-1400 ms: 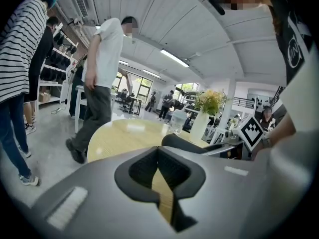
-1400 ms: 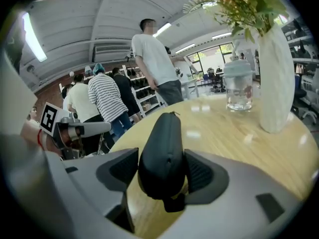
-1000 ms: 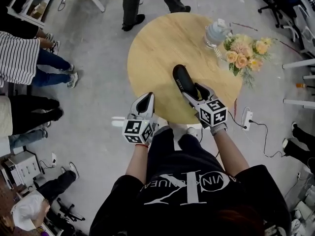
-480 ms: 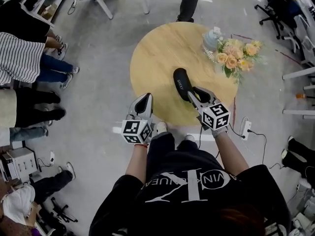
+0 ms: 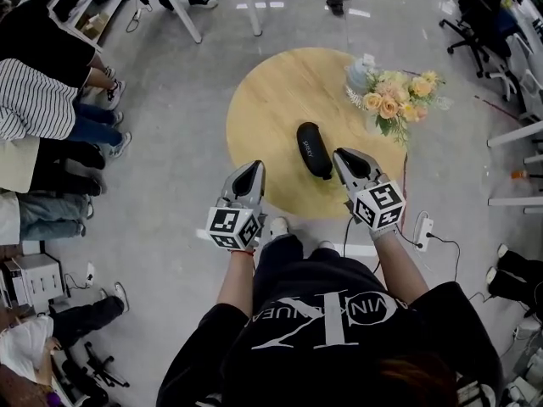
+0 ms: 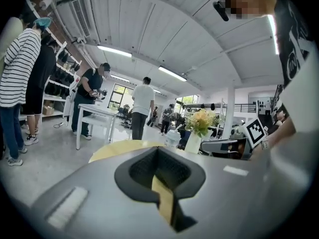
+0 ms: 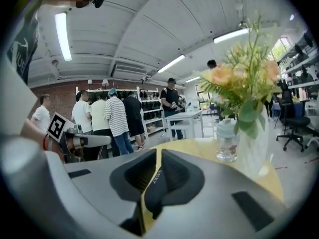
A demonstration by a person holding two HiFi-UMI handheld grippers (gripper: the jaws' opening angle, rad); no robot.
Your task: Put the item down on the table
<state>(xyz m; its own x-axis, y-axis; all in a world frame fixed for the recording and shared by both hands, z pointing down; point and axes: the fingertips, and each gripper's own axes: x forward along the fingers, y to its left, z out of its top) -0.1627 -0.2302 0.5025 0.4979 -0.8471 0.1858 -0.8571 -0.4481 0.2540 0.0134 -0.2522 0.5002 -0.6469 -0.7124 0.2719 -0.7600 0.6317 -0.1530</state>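
Note:
A black oblong case [image 5: 314,149] lies flat on the round wooden table [image 5: 271,117], near its front right. My right gripper [image 5: 349,163] is just right of the case and apart from it, jaws shut with nothing held. In the right gripper view the case [image 7: 153,187] shows low through the slit between the shut jaws [image 7: 155,153]. My left gripper [image 5: 249,176] hovers at the table's near left edge, shut and empty. Its own view shows only a narrow slit between the jaws [image 6: 157,151], with the table [image 6: 112,149] beyond.
A vase of orange and yellow flowers [image 5: 394,100] and a small glass jar [image 5: 362,71] stand at the table's far right; both also show close ahead in the right gripper view, the vase [image 7: 251,133] and the jar [image 7: 227,142]. Several people [image 5: 47,113] stand to the left. A power strip [image 5: 423,222] lies on the floor.
The right gripper has drawn back and to the right, off the black case, and its jaws have closed. The case stays lying on the table. The left gripper has hardly moved.

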